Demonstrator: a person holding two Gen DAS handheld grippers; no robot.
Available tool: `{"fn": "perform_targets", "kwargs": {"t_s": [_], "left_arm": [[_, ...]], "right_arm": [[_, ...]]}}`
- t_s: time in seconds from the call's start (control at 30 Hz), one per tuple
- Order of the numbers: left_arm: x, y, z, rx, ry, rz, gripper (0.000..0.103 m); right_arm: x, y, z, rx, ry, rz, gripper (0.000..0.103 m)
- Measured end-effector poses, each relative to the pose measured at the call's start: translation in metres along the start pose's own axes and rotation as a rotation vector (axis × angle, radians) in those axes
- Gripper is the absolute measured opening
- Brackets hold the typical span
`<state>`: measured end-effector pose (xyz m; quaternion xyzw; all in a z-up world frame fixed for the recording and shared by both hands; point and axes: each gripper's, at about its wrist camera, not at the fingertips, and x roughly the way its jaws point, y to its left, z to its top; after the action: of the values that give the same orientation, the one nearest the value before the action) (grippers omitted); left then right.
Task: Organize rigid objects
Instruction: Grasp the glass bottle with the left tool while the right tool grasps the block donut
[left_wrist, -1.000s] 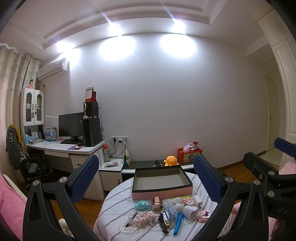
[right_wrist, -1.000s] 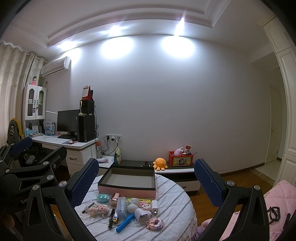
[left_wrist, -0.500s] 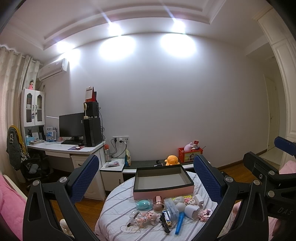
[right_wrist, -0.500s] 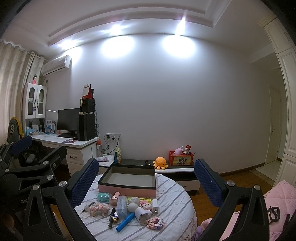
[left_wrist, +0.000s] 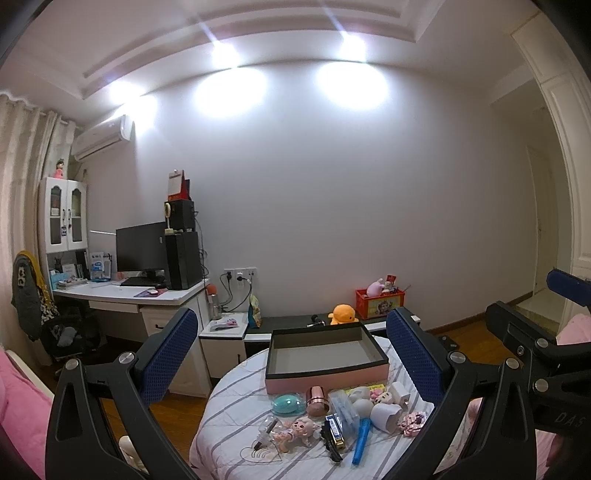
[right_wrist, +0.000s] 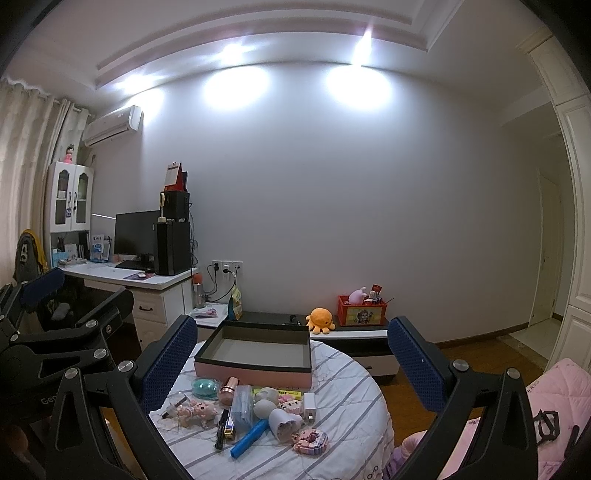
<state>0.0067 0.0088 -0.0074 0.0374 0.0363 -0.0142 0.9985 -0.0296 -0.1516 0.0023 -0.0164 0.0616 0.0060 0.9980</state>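
A round table with a striped cloth (left_wrist: 229, 413) (right_wrist: 343, 380) holds an open pink box with a dark rim (left_wrist: 325, 354) (right_wrist: 255, 352). In front of the box lies a pile of small items: a teal dome (left_wrist: 286, 403), a copper cup (left_wrist: 317, 397), a pink doll (left_wrist: 297, 435), a blue pen (left_wrist: 360, 441) (right_wrist: 249, 437), a white heart-shaped cup (right_wrist: 284, 422). My left gripper (left_wrist: 291, 354) is open, above and short of the table. My right gripper (right_wrist: 291, 354) is open too, at about the same height.
A white desk with a monitor and a tower PC (left_wrist: 147, 258) stands at the left. A low cabinet behind the table carries an orange plush (left_wrist: 343, 314) and a red crate (left_wrist: 378, 302). Pink bedding (right_wrist: 554, 406) lies at the right.
Both grippers have stayed open. The views have shifted only slightly; the table items have not moved.
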Motion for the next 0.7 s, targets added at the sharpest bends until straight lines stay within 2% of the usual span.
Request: {"fn": "perform_targets", "kwargs": {"t_s": [0.1,0.17,0.33,0.5,0.7], "left_arm": [[0.013,0.005,-0.011,-0.007,0.042,-0.007,0.103],[0.03,0.014,-0.029,-0.027,0.101,0.001,0.103],[0.079,0.033,-0.081,-0.066,0.29,0.004,0.103],[0.124,0.037,-0.138,-0.04,0.466,0.025,0.103],[0.173,0.033,-0.187,-0.039,0.617,0.015,0.103]], "right_arm": [[0.011,-0.001,-0.01,-0.008,0.025,-0.001,0.103],[0.023,-0.004,-0.02,-0.007,0.058,-0.006,0.103],[0.073,-0.017,-0.065,0.001,0.218,-0.018,0.103],[0.114,-0.027,-0.114,0.0,0.358,-0.027,0.103],[0.149,-0.041,-0.17,0.015,0.515,-0.035,0.103]]}}
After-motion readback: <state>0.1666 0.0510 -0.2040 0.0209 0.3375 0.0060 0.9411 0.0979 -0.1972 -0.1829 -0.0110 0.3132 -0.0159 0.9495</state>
